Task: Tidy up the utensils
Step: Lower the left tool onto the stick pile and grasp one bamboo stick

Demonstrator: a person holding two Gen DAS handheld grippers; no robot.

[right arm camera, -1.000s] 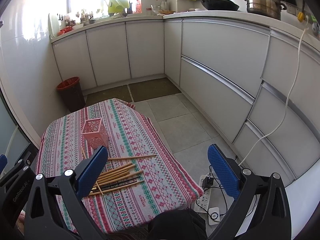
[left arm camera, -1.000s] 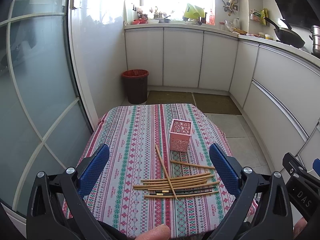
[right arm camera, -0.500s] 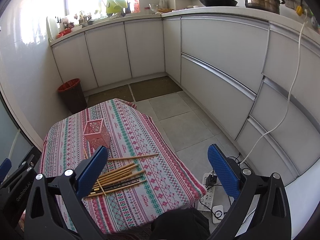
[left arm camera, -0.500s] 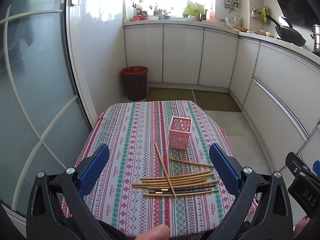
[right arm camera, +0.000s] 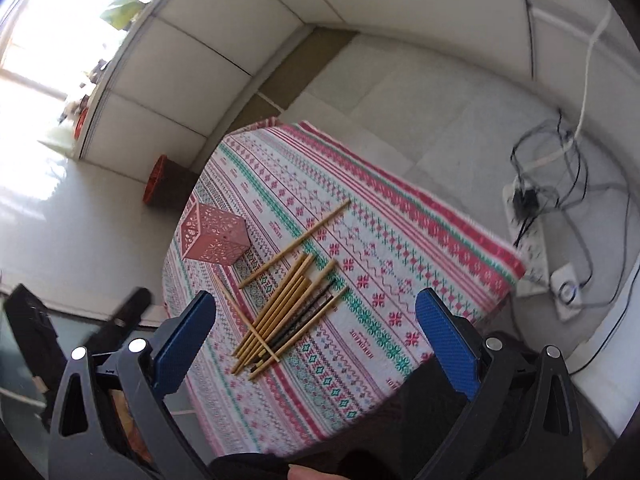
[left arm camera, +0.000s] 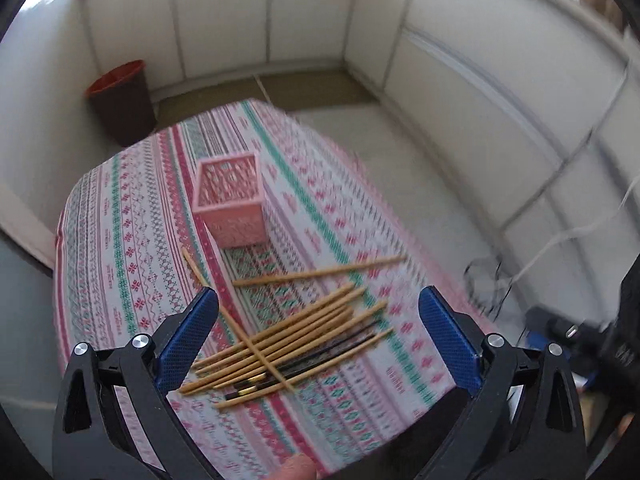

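Note:
Several wooden chopsticks (left arm camera: 288, 340) lie in a loose heap on the patterned tablecloth (left arm camera: 132, 264), with a dark pair among them and one stick crossing the rest. A pink perforated square holder (left arm camera: 232, 208) stands upright just beyond the heap. My left gripper (left arm camera: 320, 344) hovers above the heap, open and holding nothing. From the right wrist view the chopsticks (right arm camera: 288, 308) and the holder (right arm camera: 212, 236) lie below my right gripper (right arm camera: 316, 340), which is open too, with nothing between its blue fingers.
A dark bin with a red liner (left arm camera: 120, 100) stands on the floor past the table's far-left corner. White cabinets (left arm camera: 460, 92) line the back and right. A power strip with tangled cables (right arm camera: 536, 232) lies on the floor to the right of the table.
Both grippers have tilted downward and moved in over the table, so the chopsticks and holder appear larger and closer. Nothing on the table has moved.

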